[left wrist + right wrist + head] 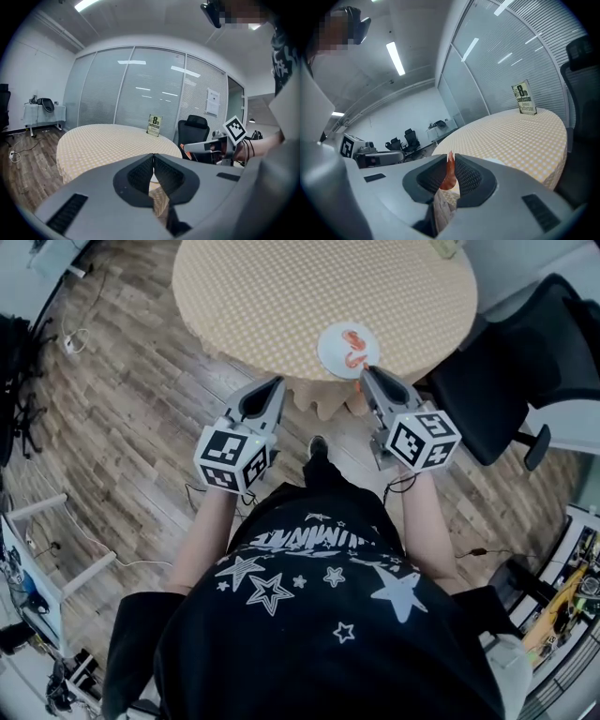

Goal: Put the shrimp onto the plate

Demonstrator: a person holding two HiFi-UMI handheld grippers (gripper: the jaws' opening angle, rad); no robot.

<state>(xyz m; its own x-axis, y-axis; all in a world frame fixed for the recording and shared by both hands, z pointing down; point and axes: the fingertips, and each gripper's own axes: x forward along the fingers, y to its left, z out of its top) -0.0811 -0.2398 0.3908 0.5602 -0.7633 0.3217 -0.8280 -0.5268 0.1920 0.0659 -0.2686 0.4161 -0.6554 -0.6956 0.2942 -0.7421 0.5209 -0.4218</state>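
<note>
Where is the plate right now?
Head view: the white plate sits at the round table's near edge, right of centre, just beyond the right gripper's tips.

A black short-sleeved T-shirt (309,634) carries white stars (some solid, some only outlined) and white lettering. The left gripper (277,382) and right gripper (364,369) are grey wedges with ribbed black pads (139,176), each bearing a cube (234,457) of black-and-white square markers. Dark bands (247,149) ring the right wrist.
</note>
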